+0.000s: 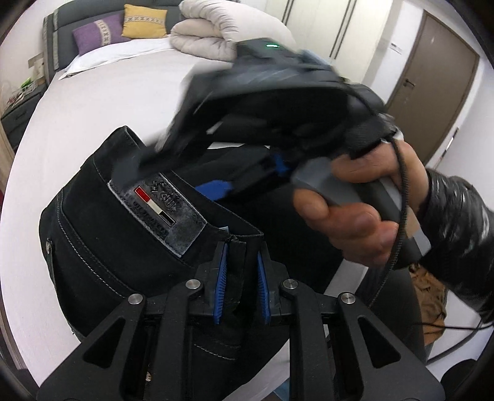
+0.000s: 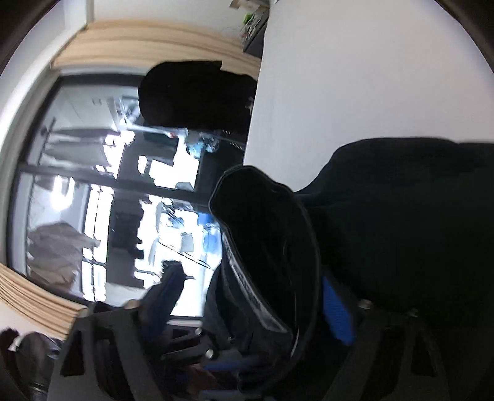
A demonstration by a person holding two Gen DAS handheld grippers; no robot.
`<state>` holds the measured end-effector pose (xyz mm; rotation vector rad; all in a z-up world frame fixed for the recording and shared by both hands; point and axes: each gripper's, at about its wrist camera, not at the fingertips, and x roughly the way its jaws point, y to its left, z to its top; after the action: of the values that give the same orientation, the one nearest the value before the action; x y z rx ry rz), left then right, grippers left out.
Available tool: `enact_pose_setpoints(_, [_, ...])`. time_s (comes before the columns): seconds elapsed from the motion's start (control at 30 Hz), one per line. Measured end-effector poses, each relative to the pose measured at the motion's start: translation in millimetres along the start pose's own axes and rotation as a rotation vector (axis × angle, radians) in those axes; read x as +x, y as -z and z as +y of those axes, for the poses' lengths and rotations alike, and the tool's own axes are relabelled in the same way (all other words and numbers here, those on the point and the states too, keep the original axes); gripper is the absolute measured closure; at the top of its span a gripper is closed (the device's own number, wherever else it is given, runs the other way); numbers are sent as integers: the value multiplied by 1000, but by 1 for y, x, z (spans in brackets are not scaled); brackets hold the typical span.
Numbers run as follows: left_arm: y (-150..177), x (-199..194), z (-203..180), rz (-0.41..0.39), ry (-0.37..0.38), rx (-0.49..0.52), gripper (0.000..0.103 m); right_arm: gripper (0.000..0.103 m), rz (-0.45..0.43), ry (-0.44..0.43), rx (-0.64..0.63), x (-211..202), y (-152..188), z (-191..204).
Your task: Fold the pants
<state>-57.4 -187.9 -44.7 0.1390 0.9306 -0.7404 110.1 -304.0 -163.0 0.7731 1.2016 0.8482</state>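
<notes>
Black pants (image 1: pixel 117 222) with a grey label patch (image 1: pixel 160 212) lie on the white bed (image 1: pixel 92 101). My left gripper (image 1: pixel 242 277) is shut on the waistband edge, blue pads on both sides of the fabric. My right gripper (image 1: pixel 247 182) appears blurred above the waistband in the left wrist view, held by a hand (image 1: pixel 358 212). In the right wrist view the right gripper (image 2: pixel 278 308) has dark waistband fabric (image 2: pixel 265 234) between its fingers, one blue pad (image 2: pixel 338 311) showing. More of the pants (image 2: pixel 416 222) spreads over the bed.
A rolled cream duvet (image 1: pixel 216 34), a purple pillow (image 1: pixel 98 34) and a yellow pillow (image 1: pixel 145 21) lie at the bed's far end. A brown door (image 1: pixel 432 77) is at right. A window (image 2: pixel 102 191) and a dark garment (image 2: pixel 197 95) appear beyond the bed edge.
</notes>
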Motion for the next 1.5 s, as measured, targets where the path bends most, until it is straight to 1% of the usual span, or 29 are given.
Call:
enact_pose_setpoints(0.03, [0,1,-3,1,0,7,86,45,9,21,-2,-2,-1,-2])
enact_pose_setpoints(0.1, [0,3,-7,4,6,12,86,69,7,57,-17,-3,-1,-8])
enact_pose_setpoints(0.13, [1,3,-9,4,8,14,87,75,-6,74,-25,-4,0,-11])
enact_pose_setpoints(0.17, [2,3,-11,4,9,18,88,84,-22,93,-35,-6,2,-11])
enact_pose_setpoints(0.23, [5,-2,-15,3,14,26,89,85,-48,107,-51,-11,5,-9])
enact_pose_setpoints(0.33, [0,-6,-17,1,23,43,90,86,-72,165,-91,-20,6,0])
enact_pose_setpoints(0.43, [-8,-3,-29,-13,41,66,91,87,-93,228,-119,-38,6,6])
enact_pose_setpoints(0.57, [-25,-1,-51,-38,93,93,91,87,-109,326,-151,-72,7,13])
enact_pose_setpoints(0.6, [-29,0,-56,-42,104,100,92,87,-111,361,-152,-84,8,12])
enact_pose_setpoints(0.77, [-44,18,-91,-36,164,145,92,87,-120,443,-118,-122,18,-2])
enact_pose_setpoints(0.93, [-53,42,-104,-18,185,144,92,87,-121,491,-97,-139,18,-16])
enact_pose_setpoints(1.07, [-56,59,-100,16,188,121,92,87,-102,497,-85,-136,15,-29])
enact_pose_setpoints(1.13, [-56,66,-96,32,189,110,92,87,-92,491,-72,-131,16,-42])
enact_pose_setpoints(1.2, [-56,80,-101,53,190,109,92,87,-92,466,-42,-129,20,-58])
enact_pose_setpoints(1.23, [-54,85,-99,70,199,104,92,86,-97,438,-29,-131,22,-67])
enact_pose_setpoints(1.27, [-54,86,-97,82,217,92,92,85,-108,402,-22,-132,26,-76])
enact_pose_setpoints(1.3, [-62,91,-98,87,227,85,91,84,-118,369,-15,-134,28,-83])
enact_pose_setpoints(1.33, [-64,90,-96,91,246,78,89,83,-137,327,-2,-136,31,-90])
enact_pose_setpoints(1.4, [-68,80,-92,107,320,56,89,78,-179,272,33,-145,37,-97])
enact_pose_setpoints(1.43, [-68,72,-89,106,346,46,89,76,-191,274,33,-149,40,-97])
enact_pose_setpoints(1.47, [-69,65,-85,103,364,37,89,70,-216,290,31,-156,43,-94])
enact_pose_setpoints(1.5, [-70,54,-77,90,386,22,89,67,-237,301,38,-163,47,-93])
